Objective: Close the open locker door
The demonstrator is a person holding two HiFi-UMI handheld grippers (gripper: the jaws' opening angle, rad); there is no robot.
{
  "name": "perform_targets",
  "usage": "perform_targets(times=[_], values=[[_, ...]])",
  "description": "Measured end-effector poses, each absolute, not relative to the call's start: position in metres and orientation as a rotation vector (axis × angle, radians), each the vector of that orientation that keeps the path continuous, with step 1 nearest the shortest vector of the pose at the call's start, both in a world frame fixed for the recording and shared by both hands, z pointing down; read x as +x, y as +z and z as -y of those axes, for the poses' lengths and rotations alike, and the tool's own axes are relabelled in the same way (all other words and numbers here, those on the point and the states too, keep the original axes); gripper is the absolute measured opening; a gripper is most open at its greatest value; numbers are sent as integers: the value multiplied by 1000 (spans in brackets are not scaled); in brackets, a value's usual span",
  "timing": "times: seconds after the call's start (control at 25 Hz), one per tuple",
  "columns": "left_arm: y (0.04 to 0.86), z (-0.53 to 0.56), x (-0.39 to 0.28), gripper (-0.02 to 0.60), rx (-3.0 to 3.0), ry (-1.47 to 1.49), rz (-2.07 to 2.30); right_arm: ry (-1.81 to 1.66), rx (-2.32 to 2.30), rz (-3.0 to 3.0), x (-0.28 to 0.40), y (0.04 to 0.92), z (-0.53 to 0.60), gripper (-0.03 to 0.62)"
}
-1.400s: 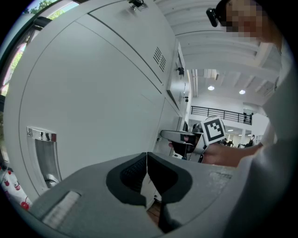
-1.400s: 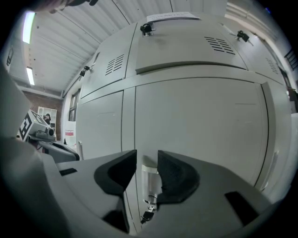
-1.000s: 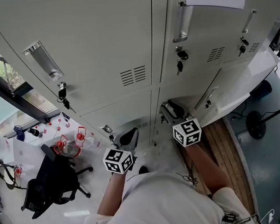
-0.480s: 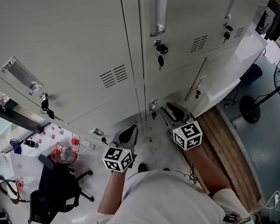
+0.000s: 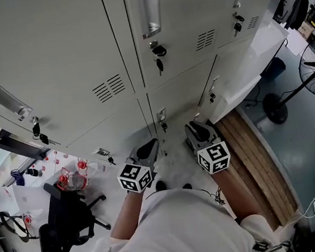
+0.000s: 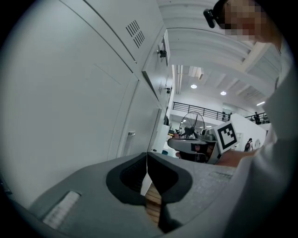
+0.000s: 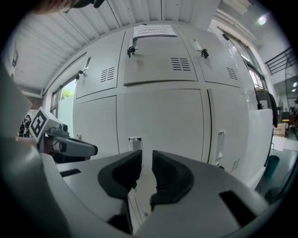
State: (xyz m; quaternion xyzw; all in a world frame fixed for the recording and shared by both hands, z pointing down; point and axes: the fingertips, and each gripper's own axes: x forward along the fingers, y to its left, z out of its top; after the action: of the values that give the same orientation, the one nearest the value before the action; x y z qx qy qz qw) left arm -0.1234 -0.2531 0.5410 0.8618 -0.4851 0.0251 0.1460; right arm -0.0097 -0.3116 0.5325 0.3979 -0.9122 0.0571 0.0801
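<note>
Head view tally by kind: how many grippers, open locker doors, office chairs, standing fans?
Grippers: 2 (left gripper, shut; right gripper, jaws have just been closing, nothing between them)
Open locker door: 1
Office chair: 1
Standing fan: 1
Total: 5

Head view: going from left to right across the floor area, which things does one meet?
From the left: black office chair → left gripper → right gripper, whose jaws have just been closing with nothing between them → wooden platform → fan.
</note>
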Motion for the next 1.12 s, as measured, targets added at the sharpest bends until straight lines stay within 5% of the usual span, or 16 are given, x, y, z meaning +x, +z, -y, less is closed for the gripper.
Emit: perform_targets(times=[0.48,1.12], values=[[542,252,-103,15,2514,94,1337,233,1328,2672,41,543,296,8],[536,259,-97,15,2525,85,1348,183,1324,2705,45,535,295,3]])
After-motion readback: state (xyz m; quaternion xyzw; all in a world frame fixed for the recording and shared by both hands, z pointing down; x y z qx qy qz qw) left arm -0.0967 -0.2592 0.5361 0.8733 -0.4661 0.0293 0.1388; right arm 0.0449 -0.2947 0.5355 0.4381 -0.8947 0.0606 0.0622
